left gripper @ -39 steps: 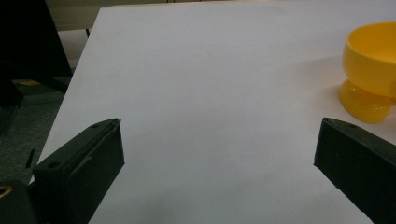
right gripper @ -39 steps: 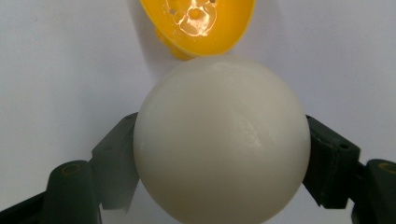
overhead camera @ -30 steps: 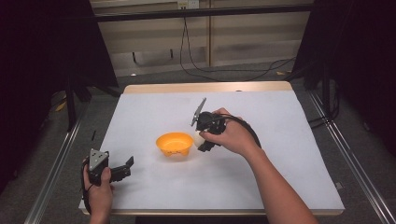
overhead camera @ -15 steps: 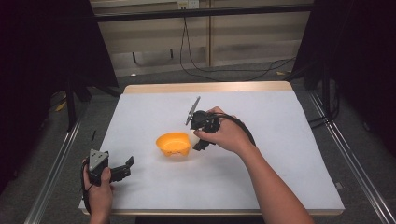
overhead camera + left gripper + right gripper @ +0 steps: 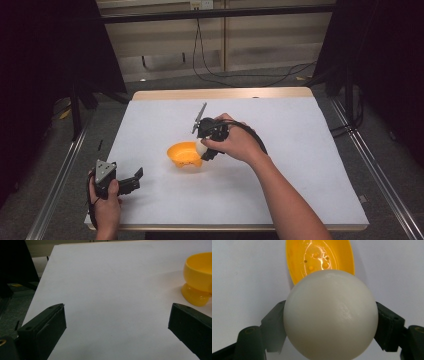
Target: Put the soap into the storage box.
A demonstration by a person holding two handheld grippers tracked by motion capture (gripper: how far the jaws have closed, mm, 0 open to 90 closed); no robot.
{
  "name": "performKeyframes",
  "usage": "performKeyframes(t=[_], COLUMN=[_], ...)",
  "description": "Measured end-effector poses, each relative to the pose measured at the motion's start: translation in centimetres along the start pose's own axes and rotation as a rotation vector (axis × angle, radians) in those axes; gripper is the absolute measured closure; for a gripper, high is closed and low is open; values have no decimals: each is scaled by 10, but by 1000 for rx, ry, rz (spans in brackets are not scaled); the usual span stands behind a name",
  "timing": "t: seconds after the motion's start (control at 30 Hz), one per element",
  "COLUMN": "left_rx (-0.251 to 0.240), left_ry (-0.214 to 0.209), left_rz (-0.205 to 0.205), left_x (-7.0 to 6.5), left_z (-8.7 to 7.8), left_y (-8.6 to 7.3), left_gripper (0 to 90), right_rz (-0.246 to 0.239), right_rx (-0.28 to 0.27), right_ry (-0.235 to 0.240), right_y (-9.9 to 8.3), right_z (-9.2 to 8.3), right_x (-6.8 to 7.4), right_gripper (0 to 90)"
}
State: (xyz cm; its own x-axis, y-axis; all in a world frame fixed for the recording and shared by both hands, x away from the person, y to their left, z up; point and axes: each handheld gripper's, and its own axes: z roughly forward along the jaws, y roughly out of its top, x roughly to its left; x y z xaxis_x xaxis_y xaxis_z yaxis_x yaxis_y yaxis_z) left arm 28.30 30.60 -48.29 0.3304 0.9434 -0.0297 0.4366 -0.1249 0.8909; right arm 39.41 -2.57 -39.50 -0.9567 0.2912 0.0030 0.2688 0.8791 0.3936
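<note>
While clamping a white ball [image 5: 330,315], right gripper [image 5: 204,148] over orange bowl [image 5: 184,154], left gripper [image 5: 131,181] fingers wide apart.

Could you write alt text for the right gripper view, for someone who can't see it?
A white ball is clamped between the two black jaws of the right gripper, close to the camera. Just beyond it a glossy yellow cup sits on a white table.

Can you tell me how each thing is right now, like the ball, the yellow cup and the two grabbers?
Smooth white ball: clamped between the right gripper's jaws, held over the cup.
Glossy yellow plastic footed cup: upright on the table, nothing inside.
Right gripper: shut on the ball, pointing down at the cup.
Left gripper: jaws wide open, holding nothing, near the table's front left corner.
White table: flat, bearing the cup.
</note>
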Motion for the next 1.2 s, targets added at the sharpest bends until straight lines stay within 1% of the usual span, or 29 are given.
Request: performKeyframes(t=[0.03,0.07,0.1,0.17,0.2,0.23,0.27,0.33,0.4,0.47,0.5,0.53,0.63,0.67,0.7,0.77,0.87,0.9,0.93,0.97,1.07,1.1,1.13,1.2], left_rx=[1,2,1,1,1,-1,1,1,1,1,2,1,1,1,2,2,2,2,2,1,2,0,-1,0], left_ry=[1,2,2,3,4,4,6,1,4,6,6,6,6,5,5,10,10,9,9,9,8,8,7,7], left_rz=[0,0,0,1,1,-2,4,3,5,9,10,10,10,12,12,13,14,14,14,13,14,11,10,11], left_x=[0,0,0,0,0,-1,0,-1,-1,-1,-1,-1,-1,-1,-1,-2,-2,-2,-2,-2,-2,-2,-2,-2], left_z=[0,0,0,0,0,0,0,0,1,1,1,1,1,1,1,1,1,1,1,1,1,1,1,1], left_y=[0,0,0,0,0,0,0,0,0,0,0,0,0,0,0,0,0,0,0,0,0,0,0,0], left_gripper=[12,13,12,12,12,12,12,12,12,12,12,12,12,12,12,12,13,12,12,13,12,12,12,12], right_rz=[-5,6,-9,-13,-6,-25,-14,-13,-31,-38,-29,-32,-46,-34,-48,-40,-58,-51,-66,-54,-68,-62,-72,-71], right_rx=[-4,-3,-1,0,8,7,2,-1,1,8,7,8,-3,7,3,12,13,10,13,15,19,17,19,23], right_ry=[1,1,5,4,3,4,8,11,9,8,8,9,13,15,17,15,24,23,28,25,29,31,30,32], right_y=[1,2,3,5,7,8,9,12,15,18,19,20,23,25,25,28,31,32,34,35,38,39,40,42], right_z=[1,1,2,3,3,3,3,3,4,5,5,5,8,8,10,12,14,16,16,17,20,21,22,23], right_x=[0,1,0,0,1,-1,0,0,0,0,1,1,0,1,0,1,0,1,0,1,1,1,1,2], right_gripper=[241,241,241,241,240,241,240,241,240,241,240,240,240,241,240,240,240,240,240,240,240,240,240,240])
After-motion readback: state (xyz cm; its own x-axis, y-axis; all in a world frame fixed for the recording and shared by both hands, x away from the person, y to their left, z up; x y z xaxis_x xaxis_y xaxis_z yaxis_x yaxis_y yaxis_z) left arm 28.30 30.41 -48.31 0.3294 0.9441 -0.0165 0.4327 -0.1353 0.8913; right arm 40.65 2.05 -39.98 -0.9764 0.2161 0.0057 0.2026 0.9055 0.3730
